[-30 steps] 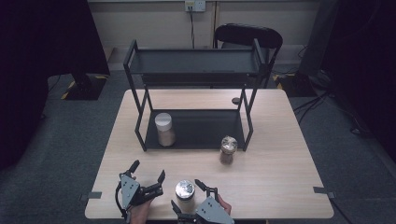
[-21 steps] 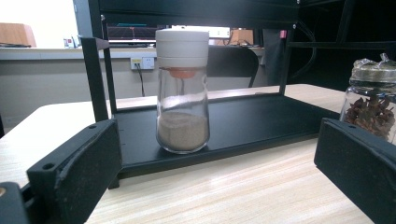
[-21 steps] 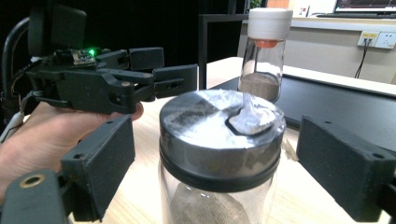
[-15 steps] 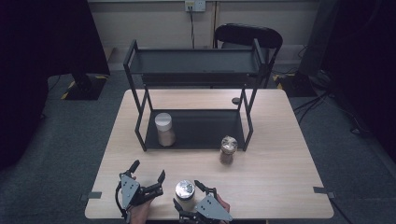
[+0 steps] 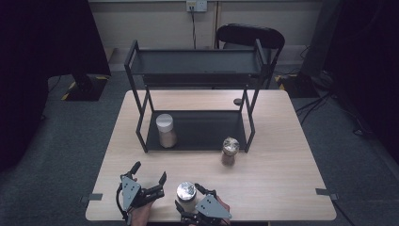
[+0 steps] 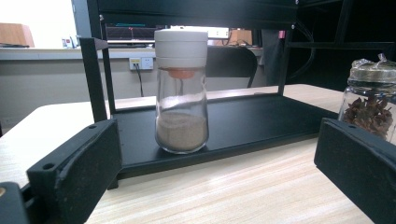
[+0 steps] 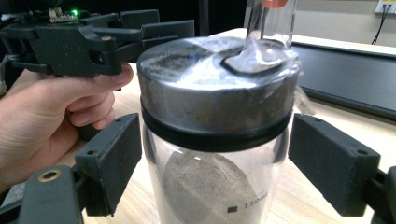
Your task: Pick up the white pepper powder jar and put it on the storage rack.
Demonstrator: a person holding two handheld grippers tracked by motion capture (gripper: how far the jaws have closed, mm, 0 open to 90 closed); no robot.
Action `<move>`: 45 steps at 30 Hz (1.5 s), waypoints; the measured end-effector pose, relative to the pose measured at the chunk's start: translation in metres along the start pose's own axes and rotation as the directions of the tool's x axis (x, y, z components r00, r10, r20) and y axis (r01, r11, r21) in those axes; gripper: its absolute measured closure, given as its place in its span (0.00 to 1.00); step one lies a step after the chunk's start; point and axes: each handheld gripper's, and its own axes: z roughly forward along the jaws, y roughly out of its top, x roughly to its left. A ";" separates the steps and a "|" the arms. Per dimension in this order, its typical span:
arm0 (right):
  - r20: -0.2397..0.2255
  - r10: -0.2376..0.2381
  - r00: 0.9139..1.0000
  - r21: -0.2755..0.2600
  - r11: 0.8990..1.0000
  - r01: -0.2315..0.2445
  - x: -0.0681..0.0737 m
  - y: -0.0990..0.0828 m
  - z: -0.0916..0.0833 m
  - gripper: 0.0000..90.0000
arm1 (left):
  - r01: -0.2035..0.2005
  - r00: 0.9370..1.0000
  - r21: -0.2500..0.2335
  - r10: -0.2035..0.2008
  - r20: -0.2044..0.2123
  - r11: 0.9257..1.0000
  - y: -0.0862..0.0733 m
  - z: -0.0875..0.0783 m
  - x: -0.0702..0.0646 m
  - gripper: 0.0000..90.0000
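Right gripper view | jar (image 7: 215,140) between right hand-held gripper (image 7: 212,158) jaws, closing

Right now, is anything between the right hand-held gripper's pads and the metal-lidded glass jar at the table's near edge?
Nothing visible. The right hand-held gripper has just been closing, and the metal-lidded glass jar stands between its black pads, with only small open gaps on each side and no contact yet.
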 end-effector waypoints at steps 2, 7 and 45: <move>0.000 0.002 1.000 0.007 1.000 -0.002 -0.001 0.000 0.001 0.22 | 0.000 1.000 0.000 0.000 0.000 1.000 0.000 0.000 0.000 0.00; -0.002 0.015 1.000 0.024 1.000 -0.015 -0.004 -0.001 0.003 0.22 | 0.000 1.000 -0.001 0.000 -0.002 1.000 0.000 0.000 0.000 0.00; -0.026 -0.030 0.999 0.037 0.999 0.031 -0.005 -0.003 0.005 0.35 | 0.000 1.000 -0.005 0.000 -0.002 1.000 -0.001 0.000 0.000 0.00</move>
